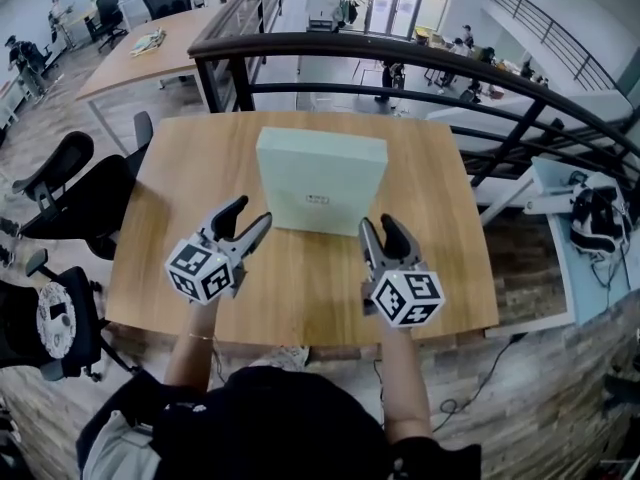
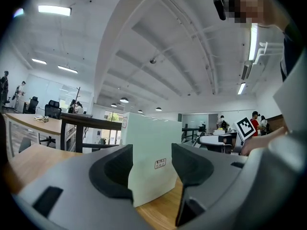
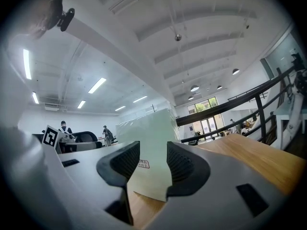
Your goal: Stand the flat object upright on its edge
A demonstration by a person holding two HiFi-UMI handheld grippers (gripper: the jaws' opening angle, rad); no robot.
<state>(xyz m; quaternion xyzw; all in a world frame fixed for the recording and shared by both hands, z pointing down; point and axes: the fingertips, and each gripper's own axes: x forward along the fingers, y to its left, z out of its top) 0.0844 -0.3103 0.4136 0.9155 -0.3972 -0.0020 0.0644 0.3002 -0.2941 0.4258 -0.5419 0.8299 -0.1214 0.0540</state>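
Both tongs open, just short of the upright box [image 1: 318, 183].
The left gripper [image 1: 252, 211], at 7 o'clock of the box, and the right gripper [image 1: 378, 222], at 5 o'clock, hold their jaws apart, clamp nothing and stay clear of it. The pale green box stands on its edge mid-table [image 1: 200, 168]. Its small label [image 1: 318, 200] is unreadable, and the jaws mask its lower corners in both gripper views. At 12 o'clock a railing [image 1: 400, 48] partly hides the floor beyond.

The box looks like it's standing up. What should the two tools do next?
Probably ease both back, gently. The pale green box stands on its edge on the table, and the left tool and right tool are open, holding nothing.
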